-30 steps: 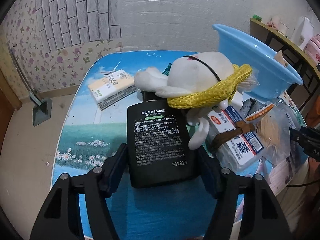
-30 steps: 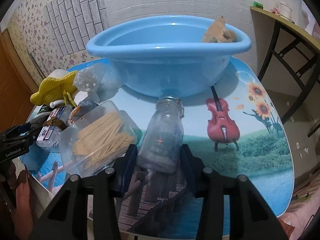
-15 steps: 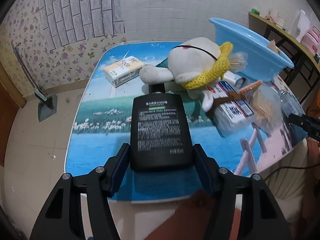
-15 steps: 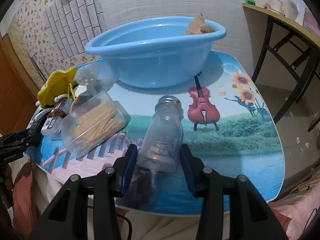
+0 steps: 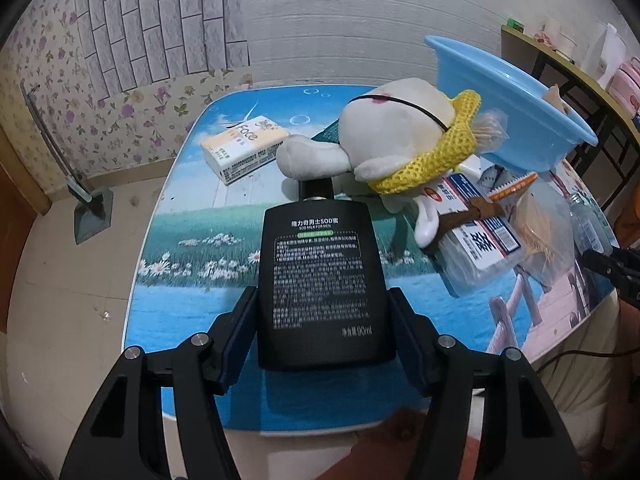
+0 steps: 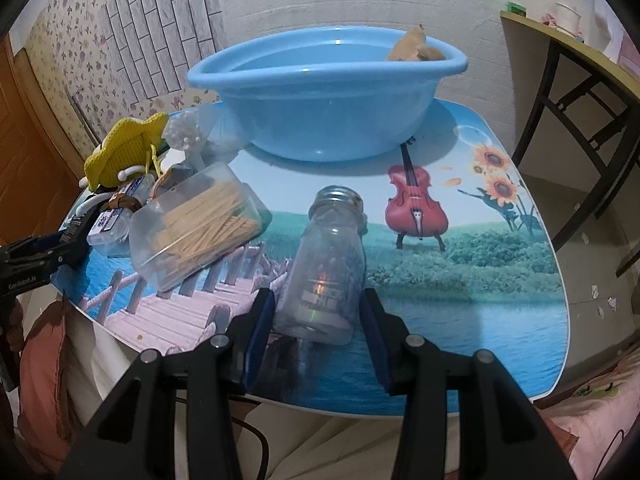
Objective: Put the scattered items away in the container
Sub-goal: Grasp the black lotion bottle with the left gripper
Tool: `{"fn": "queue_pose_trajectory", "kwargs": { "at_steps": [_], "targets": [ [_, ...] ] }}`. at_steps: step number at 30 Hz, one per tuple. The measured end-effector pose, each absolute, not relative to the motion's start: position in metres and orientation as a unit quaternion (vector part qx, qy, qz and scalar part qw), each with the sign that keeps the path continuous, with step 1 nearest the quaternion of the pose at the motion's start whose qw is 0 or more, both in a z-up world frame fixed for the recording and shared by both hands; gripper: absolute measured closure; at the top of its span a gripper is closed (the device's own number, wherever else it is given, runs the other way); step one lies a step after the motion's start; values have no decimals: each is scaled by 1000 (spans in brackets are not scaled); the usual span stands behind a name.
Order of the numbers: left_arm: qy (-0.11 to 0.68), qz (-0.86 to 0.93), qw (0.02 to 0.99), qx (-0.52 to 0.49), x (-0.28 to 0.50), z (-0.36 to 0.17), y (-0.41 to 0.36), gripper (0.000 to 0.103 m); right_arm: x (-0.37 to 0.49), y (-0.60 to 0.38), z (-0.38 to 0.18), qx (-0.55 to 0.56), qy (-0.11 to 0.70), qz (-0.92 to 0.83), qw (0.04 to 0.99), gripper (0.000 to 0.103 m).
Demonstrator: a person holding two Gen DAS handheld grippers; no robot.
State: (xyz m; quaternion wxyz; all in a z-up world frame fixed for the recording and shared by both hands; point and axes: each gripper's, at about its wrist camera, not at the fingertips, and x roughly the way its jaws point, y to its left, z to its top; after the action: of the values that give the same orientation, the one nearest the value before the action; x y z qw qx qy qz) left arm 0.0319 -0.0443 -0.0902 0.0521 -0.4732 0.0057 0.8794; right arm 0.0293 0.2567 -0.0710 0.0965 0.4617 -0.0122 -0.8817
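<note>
My left gripper (image 5: 322, 332) is shut on a flat black bottle (image 5: 320, 280) with white print, held above the near part of the picture-printed table (image 5: 192, 280). My right gripper (image 6: 316, 320) is shut on a clear glass jar (image 6: 328, 264), held above the table's front edge. The blue basin (image 6: 320, 100) stands at the back of the table with a tan item (image 6: 416, 46) inside; it also shows in the left wrist view (image 5: 508, 100). A white plush toy with a yellow knitted hat (image 5: 400, 136) lies beyond the black bottle.
A tissue pack (image 5: 244, 152) lies at the far left. A clear toothpick box (image 6: 196, 224), a cotton swab bag (image 6: 188, 136) and a labelled clear box (image 5: 476, 240) lie between the grippers. A wooden desk (image 6: 568, 44) stands at the right. A dustpan (image 5: 88, 212) rests on the floor.
Both grippers have lifted and pulled back toward the table's near edge with their bottles held. The table items look farther away than before.
</note>
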Motion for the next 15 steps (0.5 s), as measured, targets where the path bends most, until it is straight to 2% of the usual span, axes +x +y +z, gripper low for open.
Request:
{"fn": "queue_pose_trajectory", "kwargs": {
  "at_steps": [4, 7, 13, 15],
  "targets": [
    [4, 884, 55, -464, 26, -92, -45, 40, 28, 256, -73, 460, -11, -883, 97, 59],
    [7, 888, 56, -457, 23, -94, -44, 34, 26, 255, -73, 456, -10, -885, 96, 59],
    [15, 891, 64, -450, 20, -98, -39, 18, 21, 250, -74, 448, 3, -889, 93, 58],
    [19, 890, 67, -451, 19, -99, -37, 8, 19, 250, -74, 445, 1, -891, 93, 52]
  ]
}}
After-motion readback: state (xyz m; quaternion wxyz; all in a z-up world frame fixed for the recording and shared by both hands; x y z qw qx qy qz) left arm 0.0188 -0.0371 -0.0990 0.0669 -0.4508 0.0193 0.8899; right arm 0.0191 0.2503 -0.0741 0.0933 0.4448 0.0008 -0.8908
